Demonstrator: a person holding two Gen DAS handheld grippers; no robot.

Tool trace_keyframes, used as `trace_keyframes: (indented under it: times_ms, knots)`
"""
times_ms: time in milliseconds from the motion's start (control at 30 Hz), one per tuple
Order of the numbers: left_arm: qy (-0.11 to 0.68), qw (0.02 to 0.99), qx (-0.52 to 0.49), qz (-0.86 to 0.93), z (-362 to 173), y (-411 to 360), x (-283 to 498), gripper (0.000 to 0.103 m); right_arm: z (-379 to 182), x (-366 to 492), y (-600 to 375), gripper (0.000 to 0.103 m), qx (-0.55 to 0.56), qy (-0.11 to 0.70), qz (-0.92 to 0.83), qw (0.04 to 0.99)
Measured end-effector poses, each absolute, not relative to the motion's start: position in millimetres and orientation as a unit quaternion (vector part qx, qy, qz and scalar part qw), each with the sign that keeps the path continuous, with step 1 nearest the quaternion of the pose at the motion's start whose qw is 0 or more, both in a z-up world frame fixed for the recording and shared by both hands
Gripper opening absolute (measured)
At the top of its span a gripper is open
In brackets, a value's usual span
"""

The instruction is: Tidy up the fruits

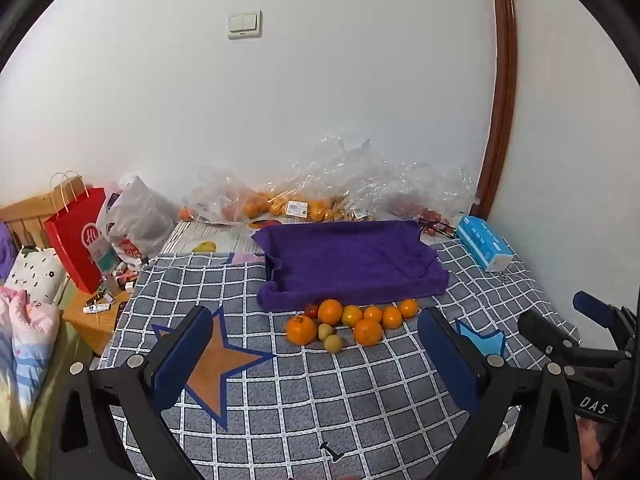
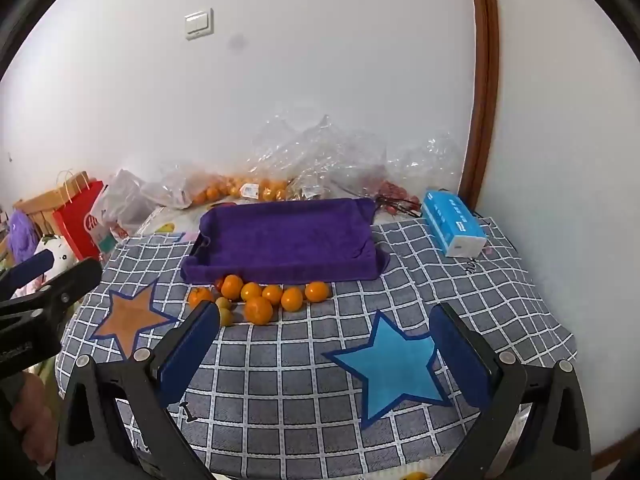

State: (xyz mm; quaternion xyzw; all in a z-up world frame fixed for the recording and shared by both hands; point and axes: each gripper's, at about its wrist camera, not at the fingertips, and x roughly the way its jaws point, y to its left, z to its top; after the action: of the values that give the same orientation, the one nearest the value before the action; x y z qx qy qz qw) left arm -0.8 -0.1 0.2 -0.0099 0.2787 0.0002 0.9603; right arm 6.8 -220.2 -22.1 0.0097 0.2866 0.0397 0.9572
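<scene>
A cluster of several oranges [image 1: 352,320] with two small green fruits [image 1: 332,343] and a small red one [image 1: 311,310] lies on the checked cloth, just in front of a purple towel-lined tray [image 1: 352,260]. The cluster [image 2: 260,300] and the tray [image 2: 284,236] also show in the right wrist view. My left gripper [image 1: 316,356] is open and empty, short of the fruit. My right gripper [image 2: 326,344] is open and empty, above the blue star [image 2: 390,364]. The right gripper also shows at the right edge of the left wrist view [image 1: 580,336].
Clear plastic bags with more oranges [image 1: 280,204] and red fruit [image 1: 424,212] lie against the wall behind the tray. A blue tissue box [image 1: 484,246] stands at the right. A red paper bag [image 1: 78,236] and bedding are at the left, past the table edge.
</scene>
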Motion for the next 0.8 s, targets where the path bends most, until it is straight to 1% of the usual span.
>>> trace_keyframes:
  times_ms: [100,233,800]
  knots:
    - [0.275,0.961,-0.007,0.005,0.9,-1.1,-5.8,0.103,-21.0,4.3,-226.5,0.103,0.027,0.281,0.042,0.958]
    - [0.288,0.958,-0.02,0.006,0.6,1.1,1.9,0.103,-16.6,-0.1,-220.5,0.103,0.015,0.283,0.038,0.958]
    - [0.283,0.958,-0.043,0.004,-0.1,13.2,-3.1,0.103,-20.8,3.2,-212.6,0.103,0.003,0.289,0.041,0.956]
